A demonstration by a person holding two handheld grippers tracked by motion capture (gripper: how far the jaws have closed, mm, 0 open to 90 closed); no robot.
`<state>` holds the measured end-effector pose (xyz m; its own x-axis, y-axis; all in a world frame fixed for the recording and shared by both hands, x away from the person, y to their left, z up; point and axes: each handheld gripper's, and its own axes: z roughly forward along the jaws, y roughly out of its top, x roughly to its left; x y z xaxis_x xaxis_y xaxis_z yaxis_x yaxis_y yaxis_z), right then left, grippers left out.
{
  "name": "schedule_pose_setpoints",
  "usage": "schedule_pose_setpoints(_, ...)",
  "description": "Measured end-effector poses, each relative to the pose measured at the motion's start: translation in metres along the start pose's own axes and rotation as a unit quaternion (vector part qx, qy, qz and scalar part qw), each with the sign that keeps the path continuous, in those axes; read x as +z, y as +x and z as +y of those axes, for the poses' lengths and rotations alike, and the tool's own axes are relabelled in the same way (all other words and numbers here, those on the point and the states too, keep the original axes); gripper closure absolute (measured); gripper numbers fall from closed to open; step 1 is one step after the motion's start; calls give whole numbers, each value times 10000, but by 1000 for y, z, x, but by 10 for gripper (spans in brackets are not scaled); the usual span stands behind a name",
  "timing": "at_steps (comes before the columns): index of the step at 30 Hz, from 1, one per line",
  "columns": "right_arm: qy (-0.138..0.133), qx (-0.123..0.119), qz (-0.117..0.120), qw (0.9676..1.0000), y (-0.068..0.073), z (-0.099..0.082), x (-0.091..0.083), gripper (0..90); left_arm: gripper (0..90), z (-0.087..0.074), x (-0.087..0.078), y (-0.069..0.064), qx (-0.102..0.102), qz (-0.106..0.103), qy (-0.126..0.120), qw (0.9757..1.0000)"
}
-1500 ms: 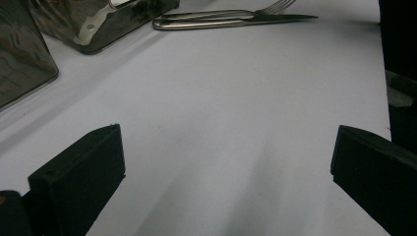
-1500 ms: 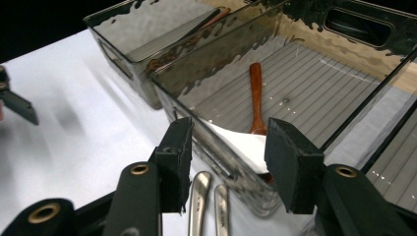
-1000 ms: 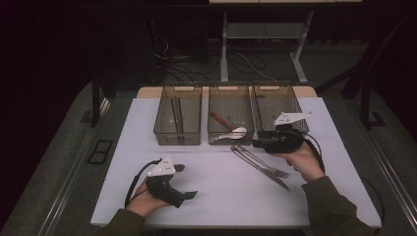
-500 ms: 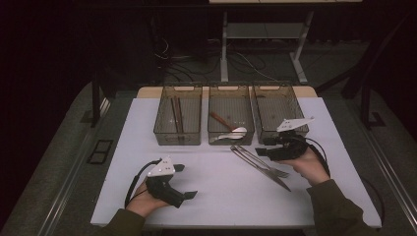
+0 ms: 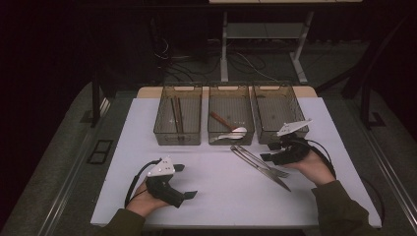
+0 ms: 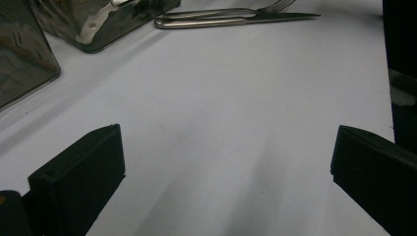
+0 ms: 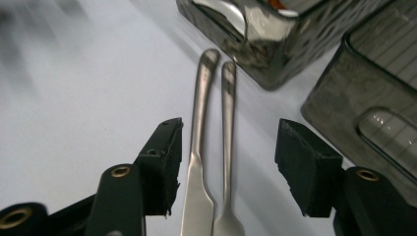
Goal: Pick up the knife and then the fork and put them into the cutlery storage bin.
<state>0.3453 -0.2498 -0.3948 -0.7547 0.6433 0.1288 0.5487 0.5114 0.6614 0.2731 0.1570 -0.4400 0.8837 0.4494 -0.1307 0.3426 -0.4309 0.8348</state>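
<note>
On the white table (image 5: pixel 221 196), my right tool (image 7: pixel 226 162) straddles a knife (image 7: pixel 196 147) and a fork (image 7: pixel 227 137) lying side by side, jaws apart and having just widened, pads touching neither. Both utensils run lengthwise away from the tool, handle ends toward the middle bin (image 7: pixel 255 39), so the jaws cross their long axis squarely. My left tool (image 5: pixel 184 182) rests open well apart on bare table, so the right is much the nearer hand. I judge the move to be closing on one piece; the pair's closeness risks catching both. Bins crowd ahead; open table lies leftward.
</note>
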Motion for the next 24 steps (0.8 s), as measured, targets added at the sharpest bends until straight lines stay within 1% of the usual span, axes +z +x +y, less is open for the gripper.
schedule_pose_setpoints(3, 196, -74, -121, 9997, -2, -1, 2, 455, 0, 0, 0, 0, -1, -1, 18, 10000)
schedule_pose_setpoints(4, 295, -36, -140, 9995, -2, -1, 3, 469, 0, 0, 0, 0, -4, 0, 11, 10000)
schedule_pose_setpoints(7, 528, -62, -126, 9985, -4, -1, 6, 506, 0, 0, 0, 1, 5, 2, 23, 10000)
schedule_pose_setpoints(10, 666, -115, -131, 9976, -3, 1, 9, 538, 0, 0, 1, 0, -8, 2, 1, 10000)
schedule_pose_setpoints(12, 764, -167, -222, 9967, -1, 2, 12, 560, 0, 0, 1, 0, -8, 1, 6, 10000)
schedule_pose_setpoints(13, 825, -213, -232, 9961, -1, 3, 13, 566, 0, 0, 1, 0, -7, 2, 16, 10000)
schedule_pose_setpoints(17, 1072, -310, -240, 9935, 2, 7, 19, 615, 0, -1, 1, 0, -31, 8, 6, 10000)
schedule_pose_setpoints(20, 1252, -319, -196, 9914, 2, 10, 24, 632, 0, -1, 1, 1, -29, 7, 10, 10000)
schedule_pose_setpoints(24, 1408, -334, -192, 9893, 2, 12, 31, 668, 0, -1, 1, 1, -26, 7, 15, 10000)
